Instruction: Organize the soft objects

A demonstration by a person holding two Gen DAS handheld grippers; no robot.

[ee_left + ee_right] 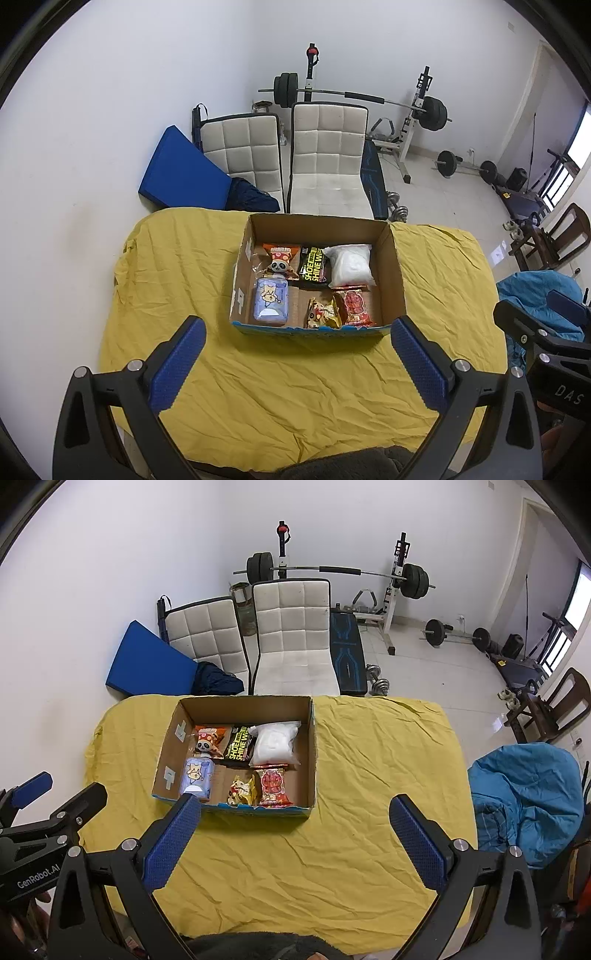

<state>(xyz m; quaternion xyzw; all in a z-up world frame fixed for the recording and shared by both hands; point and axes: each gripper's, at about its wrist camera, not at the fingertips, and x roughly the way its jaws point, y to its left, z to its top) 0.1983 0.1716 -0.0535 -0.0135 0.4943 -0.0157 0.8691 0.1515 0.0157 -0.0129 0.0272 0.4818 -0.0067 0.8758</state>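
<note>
1. Wrinkled yellow cloth table cover point(258, 387) – matt, creased.
2. Brown corrugated cardboard box point(393, 266) – matt, rough torn front edge.
3. Clear plastic bag w/ white filling point(351, 266) – glossy.
4. Black plastic left gripper point(297, 356), blue pads point(419, 363) – dimpled texture.

We log a home room used as a gym: barbell rack point(369, 98) by white wall, dumbbells point(378, 677) on tiled floor, two padded chairs point(325, 155), yellow-clothed table point(332, 775).
</note>
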